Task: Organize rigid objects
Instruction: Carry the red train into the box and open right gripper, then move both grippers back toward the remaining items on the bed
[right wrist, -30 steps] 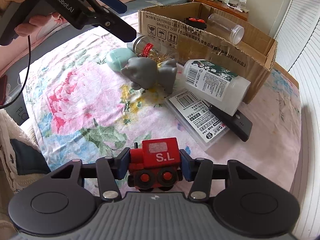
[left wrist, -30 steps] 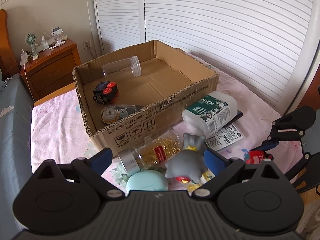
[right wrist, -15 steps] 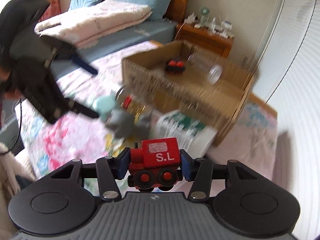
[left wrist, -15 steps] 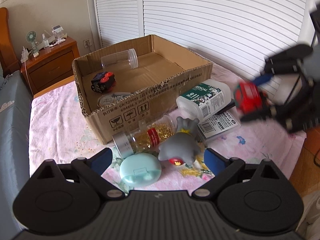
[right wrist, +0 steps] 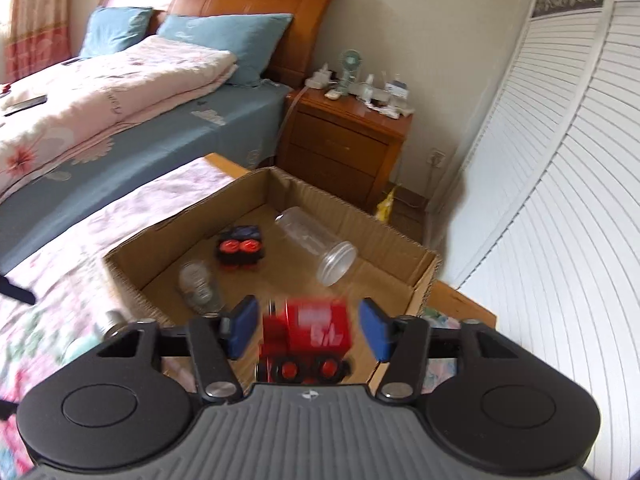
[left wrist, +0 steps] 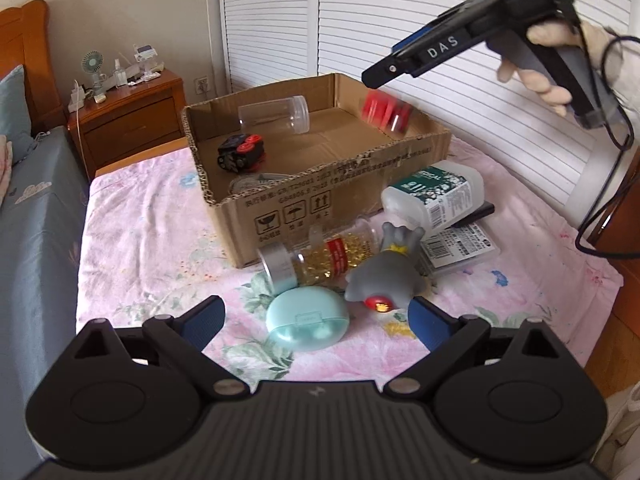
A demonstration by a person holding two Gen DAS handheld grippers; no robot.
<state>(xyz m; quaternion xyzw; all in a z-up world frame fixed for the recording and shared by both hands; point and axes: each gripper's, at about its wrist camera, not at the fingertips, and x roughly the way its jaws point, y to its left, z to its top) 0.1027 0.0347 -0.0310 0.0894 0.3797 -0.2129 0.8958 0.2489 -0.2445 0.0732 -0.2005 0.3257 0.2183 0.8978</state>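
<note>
Falling free and blurred, the red train [right wrist: 306, 334] was seen between the spread fingers of the right gripper [right wrist: 307, 330], above the box [right wrist: 424, 280]. A bounce off the cardboard rim or onto the jar [right wrist: 316, 246] was judged possible. The left gripper [left wrist: 316, 320] was held wide apart over the teal case [left wrist: 307, 318], gripping nothing.

Corrugated cardboard box [left wrist: 336, 204]; clear plastic jar [right wrist: 318, 245]
</note>
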